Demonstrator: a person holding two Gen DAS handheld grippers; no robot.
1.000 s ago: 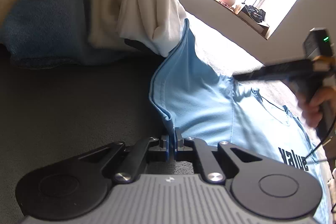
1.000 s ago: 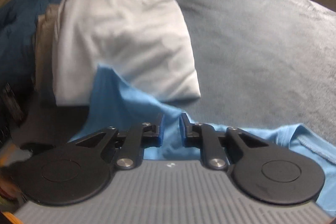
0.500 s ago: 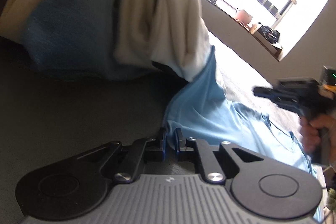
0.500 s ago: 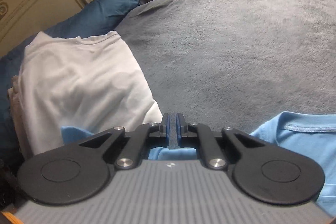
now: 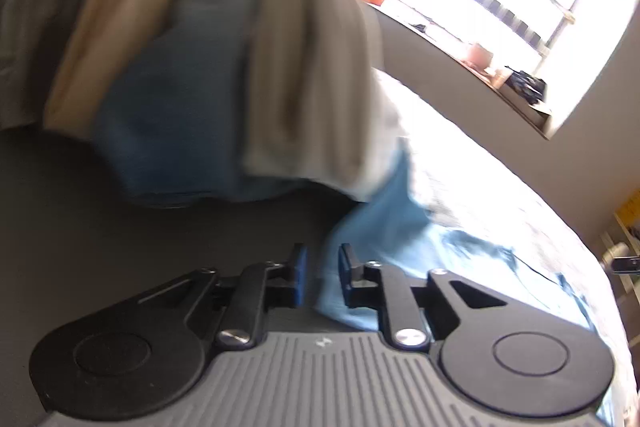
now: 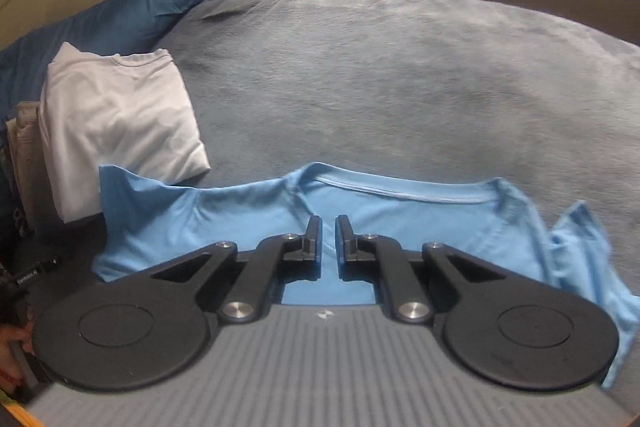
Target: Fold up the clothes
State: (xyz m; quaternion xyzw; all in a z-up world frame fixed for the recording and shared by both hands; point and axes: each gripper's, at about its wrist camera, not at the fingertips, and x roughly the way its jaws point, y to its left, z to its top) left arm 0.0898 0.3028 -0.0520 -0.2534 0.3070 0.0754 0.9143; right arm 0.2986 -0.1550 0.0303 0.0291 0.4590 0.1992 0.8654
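A: Since the grey bedspread (image 6: 400,75) fills most of the right wrist view, what's on it?

B: Light blue T-shirt (image 6: 240,215) spread flat across lower centre, collar up-frame. Its left sleeve touches a folded white shirt (image 6: 116,123) at mid left, w/ a blue pillow (image 6: 120,23) behind at upper left.

A: Right gripper (image 6: 328,241)?

B: Hovers over the tee below the collar; narrow gap btwn fingers, nothing pinched.

A: Left wrist view?

B: Blurry. Stack of folded clothes (image 5: 208,75) upper left. Left gripper (image 5: 322,277) at lower centre; jaws have just been opening, tee hem btwn them, pads not pressing on it.
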